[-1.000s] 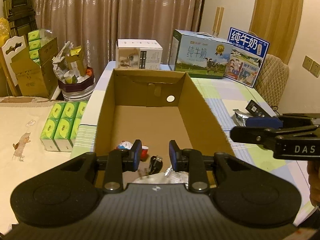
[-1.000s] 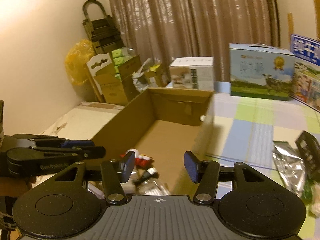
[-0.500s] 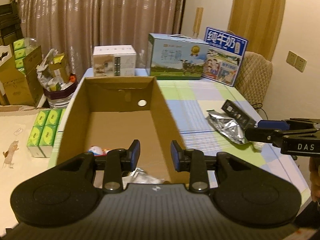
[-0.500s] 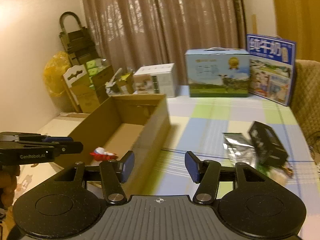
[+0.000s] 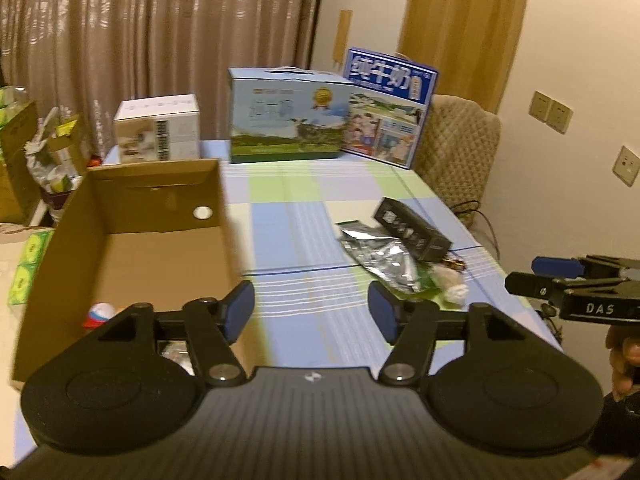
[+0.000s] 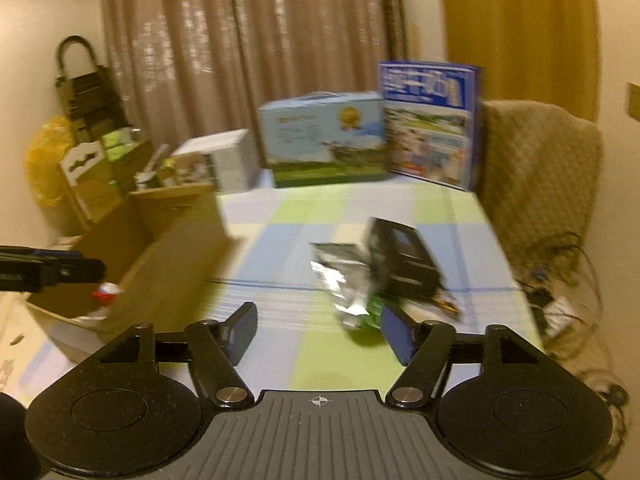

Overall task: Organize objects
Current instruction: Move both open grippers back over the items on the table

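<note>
While both jaws spread empty: left gripper (image 5: 311,312) | right gripper (image 6: 316,330) marked "DAS"

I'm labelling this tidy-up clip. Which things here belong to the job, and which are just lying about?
Job:
cardboard box
black carton
foil pouch
red-and-white item in the box

Lying about:
milk cases
white box
chair
curtains
</note>
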`<state>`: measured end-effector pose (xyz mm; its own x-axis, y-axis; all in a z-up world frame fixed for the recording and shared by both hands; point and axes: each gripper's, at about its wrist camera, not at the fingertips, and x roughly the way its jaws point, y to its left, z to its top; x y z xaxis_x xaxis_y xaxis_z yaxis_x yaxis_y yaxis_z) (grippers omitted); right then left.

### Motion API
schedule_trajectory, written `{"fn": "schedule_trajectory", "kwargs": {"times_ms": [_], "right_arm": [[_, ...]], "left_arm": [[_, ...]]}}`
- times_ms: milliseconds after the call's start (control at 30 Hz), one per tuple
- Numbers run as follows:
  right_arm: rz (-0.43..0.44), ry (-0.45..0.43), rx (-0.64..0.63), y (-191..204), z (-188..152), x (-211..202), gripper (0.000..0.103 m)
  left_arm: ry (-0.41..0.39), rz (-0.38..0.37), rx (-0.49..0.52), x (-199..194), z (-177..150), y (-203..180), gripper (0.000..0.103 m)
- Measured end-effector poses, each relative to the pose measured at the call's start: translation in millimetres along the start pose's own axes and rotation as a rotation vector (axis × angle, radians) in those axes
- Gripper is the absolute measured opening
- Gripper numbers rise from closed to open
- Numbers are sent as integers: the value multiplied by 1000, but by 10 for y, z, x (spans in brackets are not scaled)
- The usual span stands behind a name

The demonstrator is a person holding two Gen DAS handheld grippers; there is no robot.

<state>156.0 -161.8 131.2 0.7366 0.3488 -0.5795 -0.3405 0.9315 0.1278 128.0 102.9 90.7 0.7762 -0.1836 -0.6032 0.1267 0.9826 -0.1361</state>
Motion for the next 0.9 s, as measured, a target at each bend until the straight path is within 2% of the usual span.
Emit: {"fn": "schedule_trajectory", "kwargs": {"times_ms": [167, 367, 733, 900], "right_arm": [[-67, 28, 52, -380, -157, -2, 71], [-90, 53, 91, -640, -265, 98, 72], [-62, 97, 147, -810, -265, 721, 72], [-43, 114, 150, -833, -238, 1023, 72]], "left_arm": [[15, -47, 29, 193, -31, -312, 74], [51, -80, 43, 520, -107, -569, 88], [108, -53, 57, 1172, -276, -672, 97], [133, -23, 58, 1451, -395, -618, 98]]}}
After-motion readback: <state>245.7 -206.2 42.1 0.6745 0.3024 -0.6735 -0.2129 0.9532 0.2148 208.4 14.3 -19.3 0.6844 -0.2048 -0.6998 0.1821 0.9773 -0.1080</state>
